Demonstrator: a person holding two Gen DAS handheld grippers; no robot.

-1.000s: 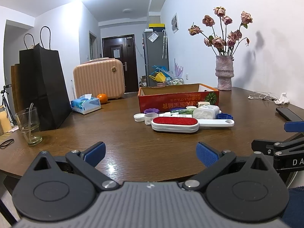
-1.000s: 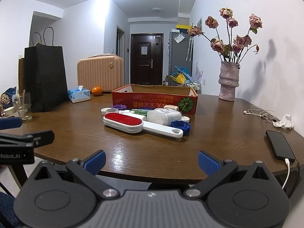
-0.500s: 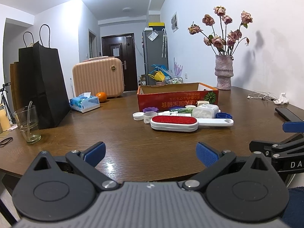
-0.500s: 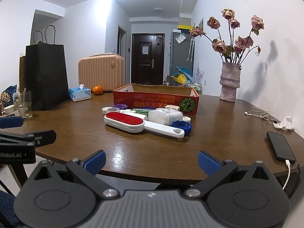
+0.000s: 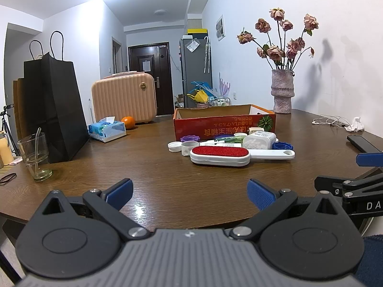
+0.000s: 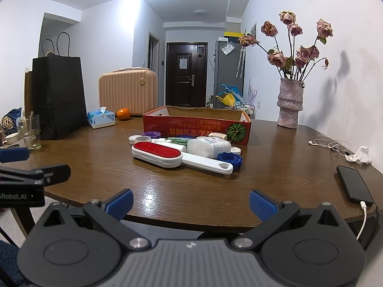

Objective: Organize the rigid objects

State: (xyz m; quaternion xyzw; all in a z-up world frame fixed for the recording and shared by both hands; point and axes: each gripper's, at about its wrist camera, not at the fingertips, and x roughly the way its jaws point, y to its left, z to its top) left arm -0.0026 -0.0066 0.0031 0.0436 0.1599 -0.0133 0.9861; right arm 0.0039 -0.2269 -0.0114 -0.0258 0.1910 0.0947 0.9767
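Both tools hang at the near edge of the round wooden table, nothing picked up yet — this looks like the very start, the approach step. The left gripper has its blue pads spread wide with only bare tabletop between them; the right gripper is just as wide apart and empty too. The clutter sits mid-table, well apart from both: a lint brush with a red pad and long white handle lies nearest, a white plastic container just behind it, touching or nearly so, a blue cap at the handle end, a purple cap and white caps on the left side, plus a green tube half hidden behind. All of it crowds the front wall of the open red cardboard box, which I judge to be the destination. The box interior is hidden from this low angle. Next move probably calls for one gripper reaching forward over the table, lining up across the brush's narrow width or a cap — the brush is long, so a grab near the middle should keep it level. The phone and the drinking glass are off to the sides, out of the way.
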